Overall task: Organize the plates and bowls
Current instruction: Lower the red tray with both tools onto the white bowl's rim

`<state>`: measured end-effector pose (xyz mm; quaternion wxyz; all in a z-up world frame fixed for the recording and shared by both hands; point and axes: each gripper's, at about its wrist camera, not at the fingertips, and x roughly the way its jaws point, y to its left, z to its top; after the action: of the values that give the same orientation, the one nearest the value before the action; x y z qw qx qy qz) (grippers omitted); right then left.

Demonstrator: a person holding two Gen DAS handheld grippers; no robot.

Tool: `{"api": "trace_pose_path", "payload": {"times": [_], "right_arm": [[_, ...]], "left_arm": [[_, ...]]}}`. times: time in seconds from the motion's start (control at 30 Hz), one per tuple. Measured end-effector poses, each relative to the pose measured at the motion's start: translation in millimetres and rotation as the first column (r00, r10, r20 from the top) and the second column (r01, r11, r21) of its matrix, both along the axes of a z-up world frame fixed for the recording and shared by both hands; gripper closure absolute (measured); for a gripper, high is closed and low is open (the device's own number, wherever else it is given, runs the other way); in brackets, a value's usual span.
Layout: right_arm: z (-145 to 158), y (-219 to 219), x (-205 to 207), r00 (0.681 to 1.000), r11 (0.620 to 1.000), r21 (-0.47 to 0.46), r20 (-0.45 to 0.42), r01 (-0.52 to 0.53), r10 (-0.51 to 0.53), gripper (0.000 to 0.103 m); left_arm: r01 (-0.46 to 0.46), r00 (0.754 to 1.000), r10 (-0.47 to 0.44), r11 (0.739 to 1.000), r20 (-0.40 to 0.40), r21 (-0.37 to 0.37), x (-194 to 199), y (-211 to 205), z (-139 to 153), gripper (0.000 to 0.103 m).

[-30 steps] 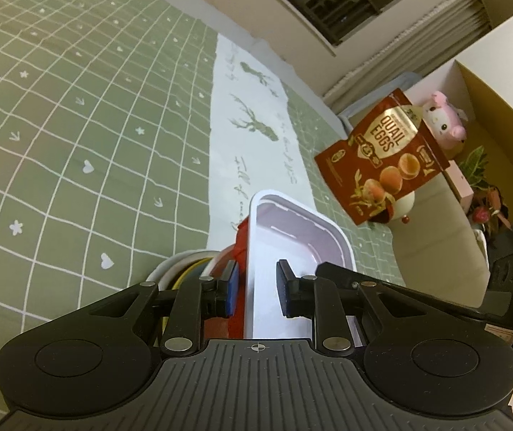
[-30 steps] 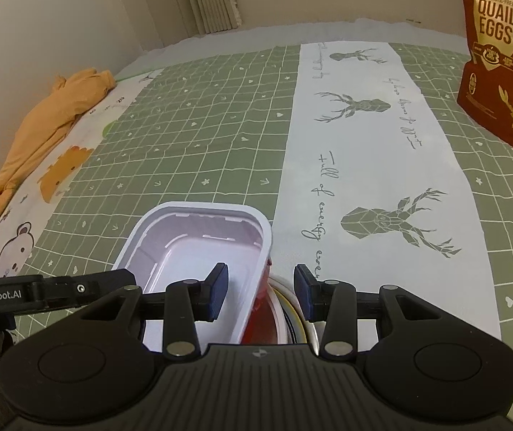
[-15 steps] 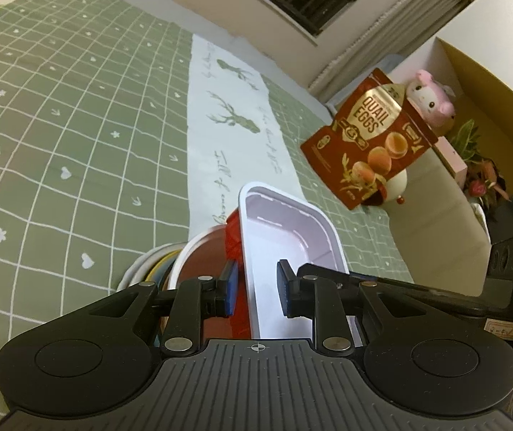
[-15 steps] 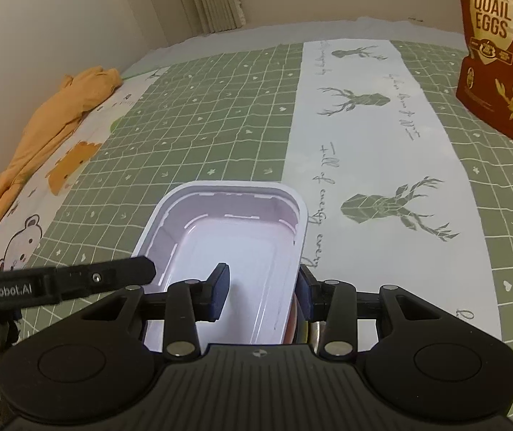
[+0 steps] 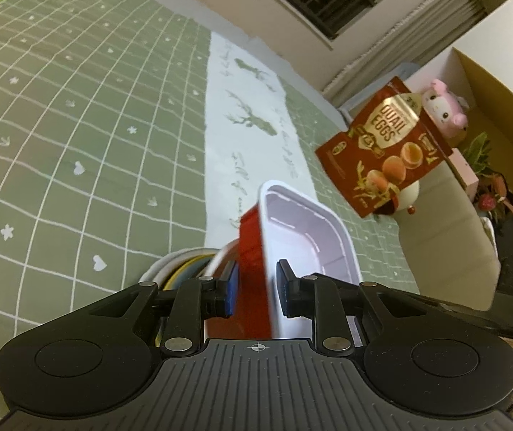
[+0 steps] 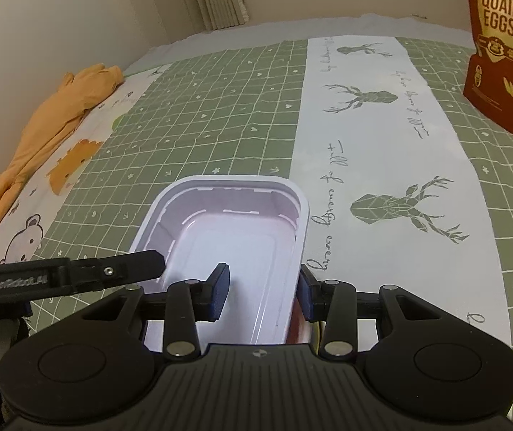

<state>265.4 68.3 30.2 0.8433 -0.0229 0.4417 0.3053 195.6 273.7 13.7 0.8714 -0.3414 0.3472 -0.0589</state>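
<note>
A rectangular tub, red outside and white inside [image 5: 306, 230], is held above a stack of round bowls and plates [image 5: 188, 262] on the green checked cloth. My left gripper [image 5: 256, 291] is shut on the tub's left wall. In the right wrist view the tub [image 6: 231, 237] lies between my right gripper's jaws; the right gripper [image 6: 261, 294] straddles the tub's right wall with a visible gap on each side. The left gripper's finger [image 6: 77, 273] shows at the tub's left edge. The stack is mostly hidden under the tub.
A brown quail-egg pouch [image 5: 385, 147] stands at the right of the cloth, also in the right wrist view [image 6: 504, 46]. A pink plush toy [image 5: 443, 104] and a plant sit behind it. An orange garment [image 6: 44, 122] lies at the far left.
The tub has risen and swung over the stack, now level between both grippers. The right gripper's jaws moved around its right wall. The left gripper kept its hold.
</note>
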Motion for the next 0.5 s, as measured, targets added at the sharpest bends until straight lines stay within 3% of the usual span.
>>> {"api": "trace_pose_path", "payload": {"times": [0.5], "right_arm": [[4.9, -3.1, -1.9, 1.0, 1.0, 0.006, 0.024, -0.004, 0.004, 0.063]], "left_arm": [[-0.029, 0.999, 0.029, 1.0, 0.021, 0.001, -14.2, 13.6, 9.5, 0.078]]}}
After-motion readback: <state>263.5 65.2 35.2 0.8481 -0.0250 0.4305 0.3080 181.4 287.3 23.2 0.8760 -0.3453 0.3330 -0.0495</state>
